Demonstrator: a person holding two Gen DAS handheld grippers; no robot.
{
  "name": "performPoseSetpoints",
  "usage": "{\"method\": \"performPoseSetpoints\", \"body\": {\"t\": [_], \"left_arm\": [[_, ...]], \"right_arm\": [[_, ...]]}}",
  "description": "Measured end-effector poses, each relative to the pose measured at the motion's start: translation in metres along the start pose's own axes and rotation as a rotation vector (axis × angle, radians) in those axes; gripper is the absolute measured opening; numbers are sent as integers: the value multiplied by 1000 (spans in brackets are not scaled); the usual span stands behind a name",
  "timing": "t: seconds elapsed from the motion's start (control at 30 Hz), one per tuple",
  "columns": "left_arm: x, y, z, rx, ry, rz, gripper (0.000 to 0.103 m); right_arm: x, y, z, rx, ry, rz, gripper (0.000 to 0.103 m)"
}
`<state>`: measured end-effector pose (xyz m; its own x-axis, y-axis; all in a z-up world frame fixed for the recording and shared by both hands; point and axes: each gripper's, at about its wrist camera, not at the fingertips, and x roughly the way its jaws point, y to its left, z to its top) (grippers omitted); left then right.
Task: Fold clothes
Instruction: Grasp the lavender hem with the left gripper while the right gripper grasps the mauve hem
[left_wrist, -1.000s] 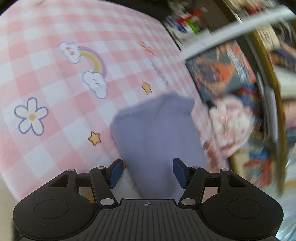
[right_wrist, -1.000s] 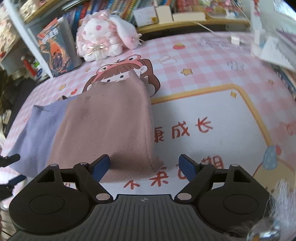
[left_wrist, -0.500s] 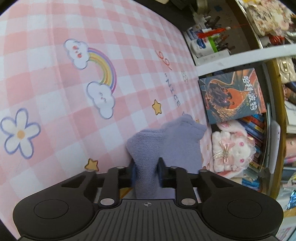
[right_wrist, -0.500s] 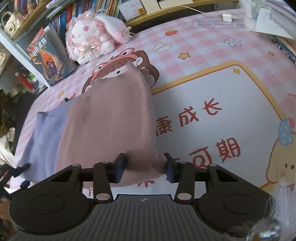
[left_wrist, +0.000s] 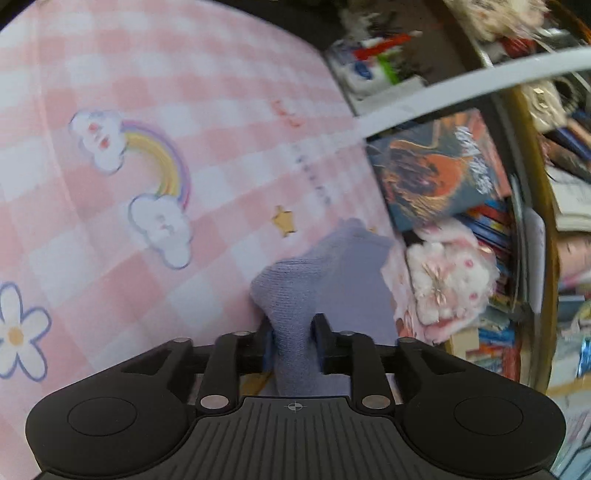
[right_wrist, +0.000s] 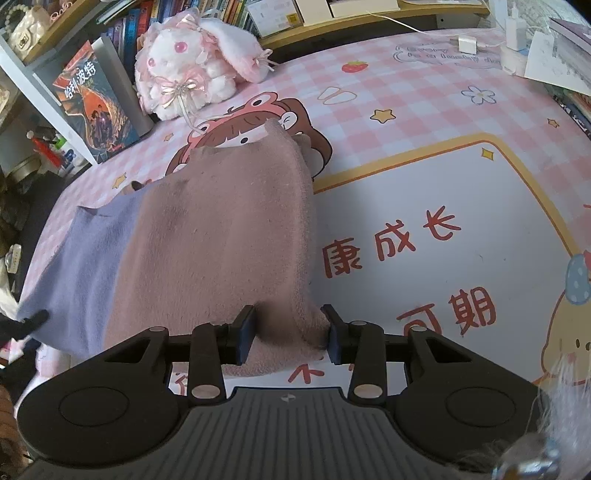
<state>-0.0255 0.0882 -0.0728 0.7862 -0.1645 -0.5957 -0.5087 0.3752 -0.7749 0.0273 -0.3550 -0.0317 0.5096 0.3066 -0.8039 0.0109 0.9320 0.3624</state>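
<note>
Left gripper (left_wrist: 292, 341): jaws lately eased apart, still pinching a bunched fold of knitted purple cloth (left_wrist: 295, 295); its near end is hidden. Right gripper (right_wrist: 290, 334): clamped on the fuzzy pink cloth (right_wrist: 221, 236) on the checked table cover (right_wrist: 424, 88). Plush rabbit (right_wrist: 192, 74) behind.
</note>
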Motion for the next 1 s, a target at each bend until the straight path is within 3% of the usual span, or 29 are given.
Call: {"method": "performPoseSetpoints", "body": {"t": [0.13,0.23,0.27,0.3,0.4,0.73,1.0], "left_arm": [[8,-3,0,-5,-14,-42,45],[12,-7,-1,1,-23,-41,41],[13,-8,-1,3,-25,-33,34],[13,-9,-2,11,-20,-9,20],[11,-5,1,9,-15,-2,15],[-6,15,20,-6,-93,11,15],[-8,24,27,-29,-86,1,19]], "right_arm": [[0,2,1,-9,3,-5,36],[1,3,1,-16,6,-4,35],[1,4,1,-24,3,-5,35],[1,7,1,-34,-1,-10,35],[4,13,0,-68,-9,-22,35],[20,45,2,-168,-15,35,35],[18,53,11,-180,-24,61,38]]}}
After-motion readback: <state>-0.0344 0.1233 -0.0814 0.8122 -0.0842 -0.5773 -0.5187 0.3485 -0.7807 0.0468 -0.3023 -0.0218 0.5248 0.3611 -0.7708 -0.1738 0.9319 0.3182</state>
